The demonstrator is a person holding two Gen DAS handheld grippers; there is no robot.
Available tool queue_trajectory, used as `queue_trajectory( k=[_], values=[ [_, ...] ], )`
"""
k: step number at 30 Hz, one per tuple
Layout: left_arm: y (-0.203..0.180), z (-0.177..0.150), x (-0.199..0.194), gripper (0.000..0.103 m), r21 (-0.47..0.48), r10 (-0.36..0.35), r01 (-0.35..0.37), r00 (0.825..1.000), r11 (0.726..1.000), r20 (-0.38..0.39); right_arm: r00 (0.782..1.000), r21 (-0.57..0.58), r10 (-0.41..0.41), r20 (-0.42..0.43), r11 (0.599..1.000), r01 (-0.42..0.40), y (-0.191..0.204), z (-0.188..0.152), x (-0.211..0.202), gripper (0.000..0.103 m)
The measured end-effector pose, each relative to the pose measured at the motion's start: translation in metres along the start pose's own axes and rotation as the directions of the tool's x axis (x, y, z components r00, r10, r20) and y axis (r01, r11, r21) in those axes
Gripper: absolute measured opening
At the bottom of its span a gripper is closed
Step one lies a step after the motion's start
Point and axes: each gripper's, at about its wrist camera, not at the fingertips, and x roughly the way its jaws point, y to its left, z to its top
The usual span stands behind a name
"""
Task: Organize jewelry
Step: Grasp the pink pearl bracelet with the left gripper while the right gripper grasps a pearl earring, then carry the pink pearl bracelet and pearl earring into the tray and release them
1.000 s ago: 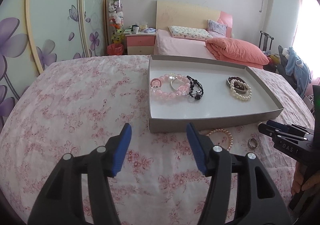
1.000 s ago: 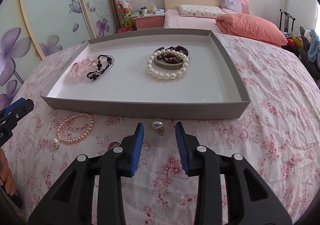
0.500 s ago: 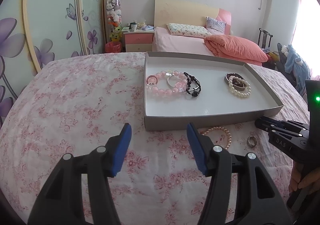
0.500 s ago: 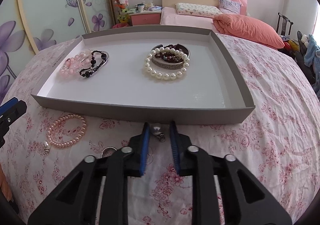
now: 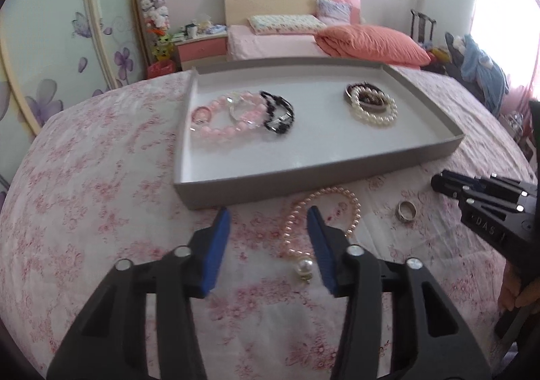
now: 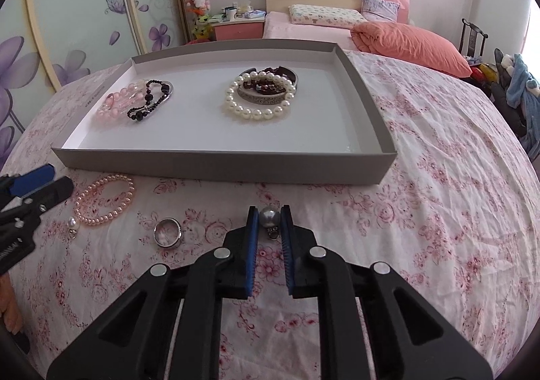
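Since the earlier frame, left gripper [image 5: 268, 223] has come forward and right over the pink pearl bracelet [image 5: 324, 211], its jaws just closing partway; they stand apart, one strand between them, pads not pressing. Right gripper [image 6: 269, 218] has pinched in on the pearl earring [image 6: 269, 217], lower centre of its view, gripping it just short of the tray [image 6: 219, 162].

Left to right on the floral bedspread [image 6: 438, 211]: second pearl earring [image 6: 72, 223], bracelet, ring [image 6: 167, 232], held earring.

Risks: round pearl could squirt from the flat pads on lifting; left jaws may snag fabric or catch only one strand.

Hard to make out: earring hook detail; the person's hands are mostly cut off at the frame edges.
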Motion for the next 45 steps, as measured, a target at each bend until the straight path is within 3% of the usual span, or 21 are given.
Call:
queue_trajectory(
  k=[1, 9, 18, 28, 45],
  values=[
    [-0.003, -0.001, 0.004, 0.035, 0.012, -0.003, 0.004, 1.0, 1.0, -0.013, 1.0, 0.0, 0.001, 0.0, 1.0, -0.001, 0.0, 0.0, 0.0, 0.014],
    [-0.013, -0.001, 0.02, 0.032, 0.044, -0.028, 0.03, 0.998, 0.999, -0.057, 1.0, 0.005, 0.01, -0.001, 1.0, -0.01, -0.001, 0.001, 0.002, 0.014],
    [-0.021, 0.001, 0.022, 0.007, 0.085, -0.019, 0.023, 0.998, 0.996, -0.054, 1.0, 0.004, 0.009, -0.001, 1.0, -0.009, -0.001, 0.001, 0.001, 0.014],
    [-0.019, 0.004, 0.02, 0.006, 0.063, -0.022, 0.025, 0.999, 0.998, -0.04, 1.0, 0.011, 0.02, 0.001, 1.0, -0.02, 0.0, 0.001, 0.001, 0.014],
    [-0.003, 0.019, -0.025, 0.006, -0.051, -0.14, 0.147, 0.983, 0.988, 0.118, 0.995, 0.01, 0.05, 0.091, 0.999, -0.051, 0.001, 0.004, -0.022, 0.014]
  ],
)
